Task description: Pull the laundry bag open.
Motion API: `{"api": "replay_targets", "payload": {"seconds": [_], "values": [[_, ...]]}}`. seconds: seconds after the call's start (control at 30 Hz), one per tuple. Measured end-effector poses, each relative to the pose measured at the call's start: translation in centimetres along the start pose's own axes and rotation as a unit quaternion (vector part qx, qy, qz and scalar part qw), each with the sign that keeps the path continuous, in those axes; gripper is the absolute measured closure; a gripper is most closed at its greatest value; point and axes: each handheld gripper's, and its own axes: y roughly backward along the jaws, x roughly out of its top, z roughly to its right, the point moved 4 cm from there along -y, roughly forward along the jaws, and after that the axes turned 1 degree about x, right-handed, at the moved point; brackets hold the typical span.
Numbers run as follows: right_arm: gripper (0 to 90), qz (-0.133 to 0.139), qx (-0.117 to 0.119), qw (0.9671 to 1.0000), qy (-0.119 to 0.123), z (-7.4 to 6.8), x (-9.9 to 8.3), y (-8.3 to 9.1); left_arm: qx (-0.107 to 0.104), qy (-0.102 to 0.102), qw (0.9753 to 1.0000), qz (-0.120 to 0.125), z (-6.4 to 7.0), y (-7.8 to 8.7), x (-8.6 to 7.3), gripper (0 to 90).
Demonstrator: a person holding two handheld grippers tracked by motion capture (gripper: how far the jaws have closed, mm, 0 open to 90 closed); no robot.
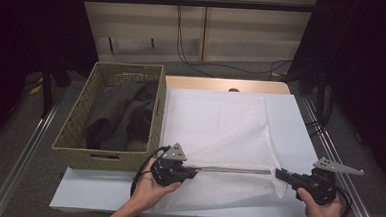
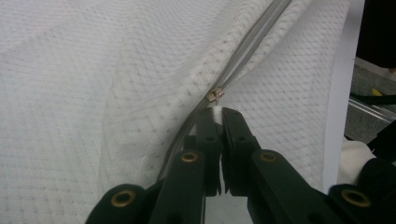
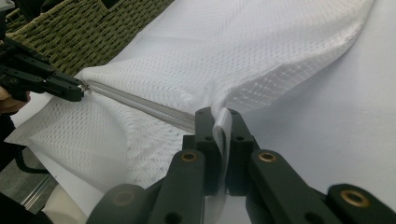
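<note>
Zipper pull tab hidden between left gripper jaws. Dark clothes partly hidden by basket wall.

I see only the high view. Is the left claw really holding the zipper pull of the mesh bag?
Observer: Yes. The left claw is shut on the white tab of the zipper pull.
Operator: And the right claw?
Observer: The right claw pinches a white fabric tab at the end of the mesh laundry bag.
Operator: Is the zipper tight?
Observer: The zipper runs straight between both claws and looks taut.
</note>
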Motion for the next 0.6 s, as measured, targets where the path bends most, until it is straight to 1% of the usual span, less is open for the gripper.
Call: {"api": "replay_targets", "payload": {"seconds": [0.03, 0.13, 0.17, 0.2, 0.23, 0.27, 0.3, 0.33, 0.37, 0.4, 0.43, 0.47, 0.5, 0.53, 0.57, 0.6], "values": [[86.8, -0.001, 0.001, 1.0, -0.002, 0.0, 0.0, 0.0, -0.001, 0.002, 1.0, 0.001, 0.0, 0.0, -0.1, 86.7], [86.8, 0.0, -0.002, 1.0, -0.001, 0.0, 0.0, 0.0, -0.003, -0.001, 1.0, 0.001, 0.2, 0.1, -0.2, 86.7], [86.8, 0.0, -0.002, 1.0, -0.001, 0.0, 0.0, 0.1, -0.005, 0.0, 1.0, 0.004, 0.3, 0.1, -0.3, 86.7], [86.9, 0.0, -0.003, 1.0, -0.001, 0.1, 0.0, 0.1, -0.003, -0.004, 1.0, 0.0, 0.3, 0.2, -0.4, 86.7], [86.8, -0.001, -0.002, 1.0, -0.002, 0.0, -0.1, 0.1, -0.007, -0.001, 0.9999, 0.007, 0.4, 0.2, -0.4, 86.7], [86.9, -0.002, -0.003, 1.0, -0.002, 0.1, -0.1, 0.1, -0.004, -0.002, 1.0, -0.003, 0.4, 0.5, -0.5, 86.7], [86.9, -0.003, -0.004, 1.0, -0.001, 0.1, -0.1, 0.0, -0.005, -0.002, 1.0, -0.003, 0.4, 0.5, -0.5, 86.7], [86.8, -0.003, -0.003, 1.0, -0.003, 0.1, -0.1, 0.0, -0.005, -0.001, 1.0, 0.006, 0.3, 0.5, -0.5, 86.7], [86.9, -0.004, -0.004, 1.0, -0.004, 0.2, -0.1, 0.0, -0.001, -0.001, 1.0, 0.002, 0.2, 0.6, -0.5, 86.7], [86.8, -0.004, -0.004, 1.0, -0.005, 0.2, -0.1, -0.1, 0.0, 0.001, 1.0, 0.005, 0.1, 0.7, -0.6, 86.7], [86.9, -0.002, -0.004, 1.0, -0.003, 0.2, -0.1, -0.1, 0.004, 0.001, 1.0, 0.0, 0.0, 0.9, -0.6, 86.7], [86.8, -0.003, -0.004, 1.0, -0.002, 0.1, 0.0, -0.1, 0.001, 0.004, 1.0, 0.001, 0.0, 1.1, -0.7, 86.7], [86.8, -0.001, -0.003, 1.0, -0.003, 0.0, 0.0, -0.1, 0.002, 0.001, 1.0, 0.0, -0.1, 1.3, -0.7, 86.7], [86.8, -0.002, -0.003, 1.0, 0.0, 0.1, 0.0, 0.0, 0.002, 0.002, 1.0, 0.002, -0.1, 1.4, -0.8, 86.7], [86.9, -0.002, -0.003, 1.0, -0.001, 0.0, 0.0, -0.1, 0.004, 0.001, 1.0, 0.0, -0.1, 1.5, -0.9, 86.7], [86.8, -0.002, -0.002, 1.0, -0.001, 0.0, 0.0, -0.1, 0.002, 0.001, 1.0, -0.002, -0.2, 1.7, -1.0, 86.7]]}}
